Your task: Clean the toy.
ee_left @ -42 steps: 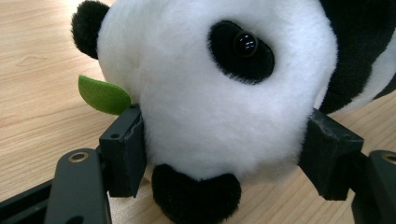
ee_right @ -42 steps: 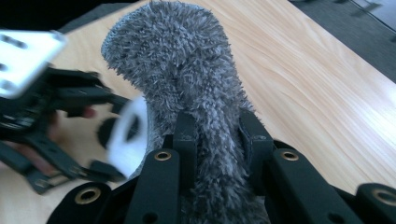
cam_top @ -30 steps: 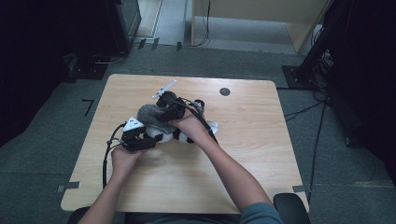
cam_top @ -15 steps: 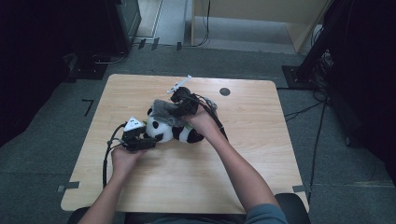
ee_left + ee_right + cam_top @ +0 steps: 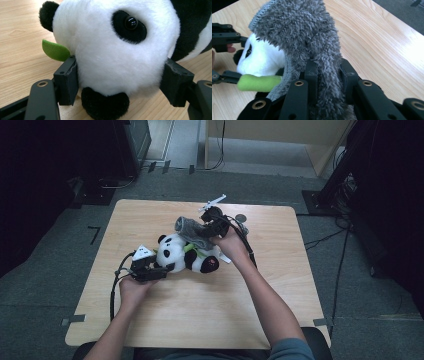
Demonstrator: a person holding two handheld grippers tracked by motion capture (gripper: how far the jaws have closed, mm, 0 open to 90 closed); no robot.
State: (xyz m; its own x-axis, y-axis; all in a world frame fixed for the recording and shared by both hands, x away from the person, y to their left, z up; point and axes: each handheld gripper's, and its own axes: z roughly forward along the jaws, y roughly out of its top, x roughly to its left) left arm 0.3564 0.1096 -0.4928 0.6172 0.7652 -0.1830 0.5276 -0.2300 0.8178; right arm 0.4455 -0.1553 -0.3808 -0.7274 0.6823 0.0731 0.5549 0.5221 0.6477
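While the plush panda (image 5: 187, 254) lay on its side on the wooden table (image 5: 280, 300), the left gripper (image 5: 150, 270) held its white head: in the left gripper view the two black jaws stood wide apart with the head (image 5: 112, 47) wedged between them, each pad pressed into the fur at a cheek. A green felt leaf (image 5: 55, 50) stuck out just beyond the left-hand jaw in that view, and one black ear showed farther off on the same side. The toy's black nose patch sat low between the jaws, close to the gripper's body.

The right gripper (image 5: 212, 226) was pinched nearly shut on a grey fuzzy sock (image 5: 194, 231). In the right gripper view the fabric (image 5: 312, 37) rose out from between the narrow jaws and stood up ahead of them, its knitted cuff at the far top. Past the sock, on the left of that view, the panda's face and a green stalk (image 5: 258, 83) lay lower, with the other gripper's black jaws around the face. Seen from above, the sock hung over the panda's middle; whether it touched the toy's body there I could not tell. The right hand (image 5: 231, 245) held its gripper above the toy, on the side away from the person.
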